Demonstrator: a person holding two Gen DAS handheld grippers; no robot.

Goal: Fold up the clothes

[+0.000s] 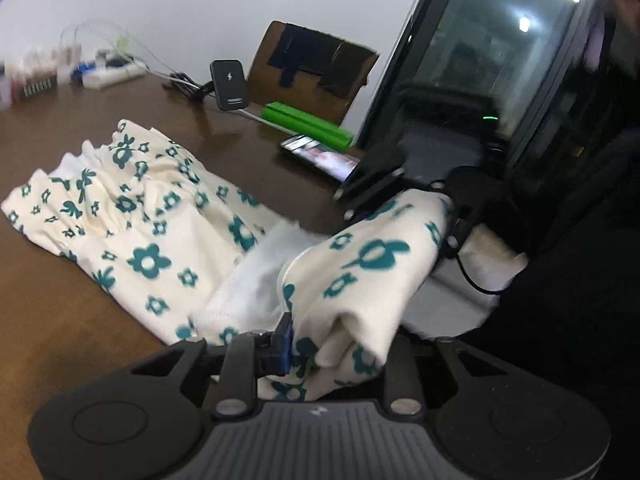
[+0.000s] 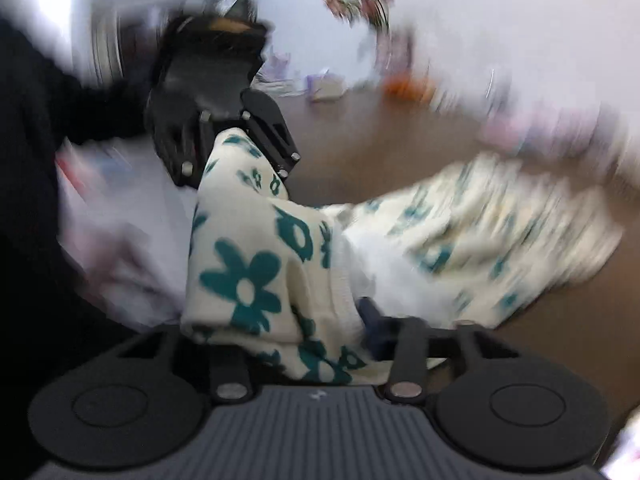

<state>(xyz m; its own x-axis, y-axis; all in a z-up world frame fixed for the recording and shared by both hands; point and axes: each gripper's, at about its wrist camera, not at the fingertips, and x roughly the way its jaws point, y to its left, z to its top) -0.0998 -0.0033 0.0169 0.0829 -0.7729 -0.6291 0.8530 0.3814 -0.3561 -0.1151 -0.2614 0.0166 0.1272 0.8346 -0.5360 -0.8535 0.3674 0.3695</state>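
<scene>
A: What have you got closest to you?

B: My left gripper (image 1: 320, 344) is clamped on a bunched fold of the cream garment (image 1: 168, 240) with the teal flowers. The cloth fills the narrow gap between the fingers, and the blue pad on the left finger (image 1: 285, 340) presses into it.

A: And the other hand?

B: My right gripper (image 2: 324, 332) has the same garment (image 2: 256, 264) between its fingers, a thick wad of it. The jaws stand only partly open around the wad. That view is badly smeared, so I can say no more about the grip than that the cloth is pinched there.

A: Where does the garment go from there?

B: From the left wrist view a lifted band of it runs from my left gripper up and right to my right gripper (image 1: 404, 204), which nips its far end. The rest lies crumpled on the brown counter (image 1: 60, 320), spreading left and farther away, with its white inside showing in the middle.

A: What sits beyond it?

B: A phone (image 1: 320, 158) lying flat with its screen lit, a green box (image 1: 308, 126) just behind it, a small black charger (image 1: 229, 85) with a cable, and a brown cardboard box (image 1: 312, 68) against the wall. At far left there is a blurred clutter of small items. At right stands a dark glass-fronted cabinet (image 1: 492, 52).
</scene>
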